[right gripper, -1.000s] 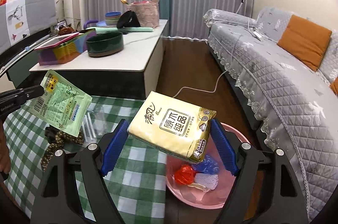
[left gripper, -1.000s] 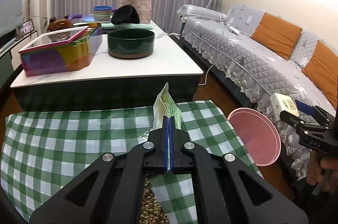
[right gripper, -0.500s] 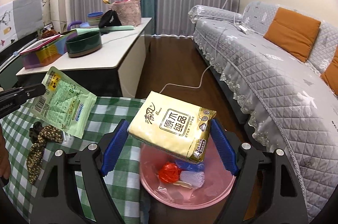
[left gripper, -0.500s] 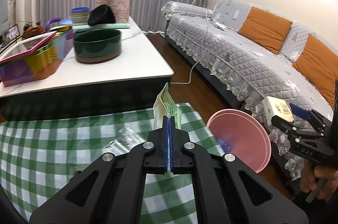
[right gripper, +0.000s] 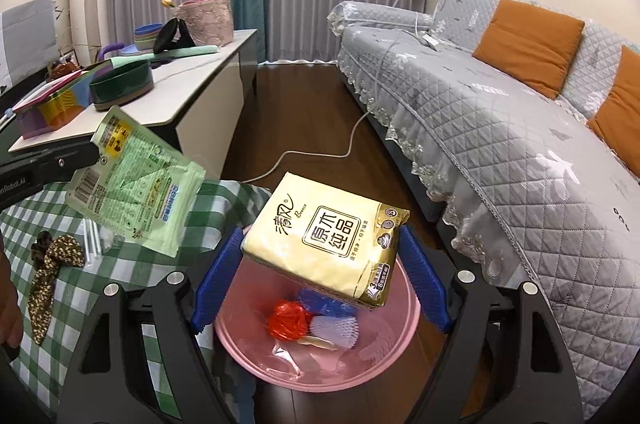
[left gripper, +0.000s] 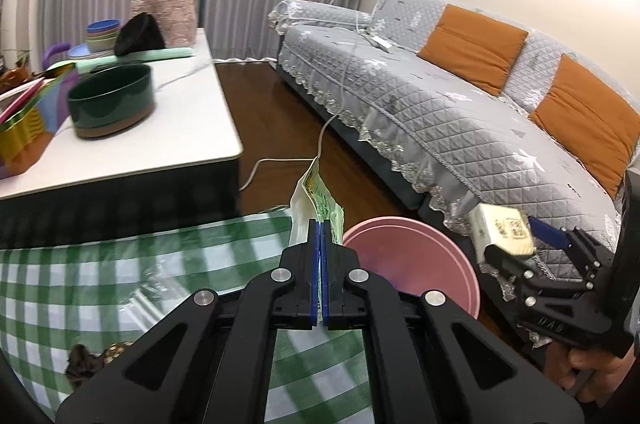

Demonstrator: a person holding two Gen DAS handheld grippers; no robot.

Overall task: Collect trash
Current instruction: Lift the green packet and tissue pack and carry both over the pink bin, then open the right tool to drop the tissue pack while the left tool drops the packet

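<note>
— Two pieces of trash in my tools. What does the right one carry?

— My right tool (right gripper: 320,264) is clamped on a tissue pack (right gripper: 326,238): pale yellow, soft and flat, gold trim at one end, a dark framed label with Chinese characters on its face. It hangs tilted, just above the pink basin (right gripper: 394,356).

— And the left?

— My left tool (left gripper: 320,244) has its blue pads pressed together on a green wrapper (left gripper: 318,200), seen edge-on from its own camera. From the right wrist camera the green wrapper (right gripper: 136,184) shows its flat side: light green, printed with a barcode and small text, a white and yellow strip at the pinched corner. It hangs above the checked cloth (right gripper: 136,280), beside the basin.

— What lies in the basin?

— A crumpled red bag (right gripper: 288,318), a white foam net (right gripper: 336,330), something blue (right gripper: 324,302) under the pack, and clear film.

— Further out?

— A patterned scrunchie (right gripper: 48,264) on the cloth, then the white tabletop (right gripper: 192,84) with a dark green bowl (right gripper: 122,84), and the grey sofa (right gripper: 500,144) with orange cushions.
</note>
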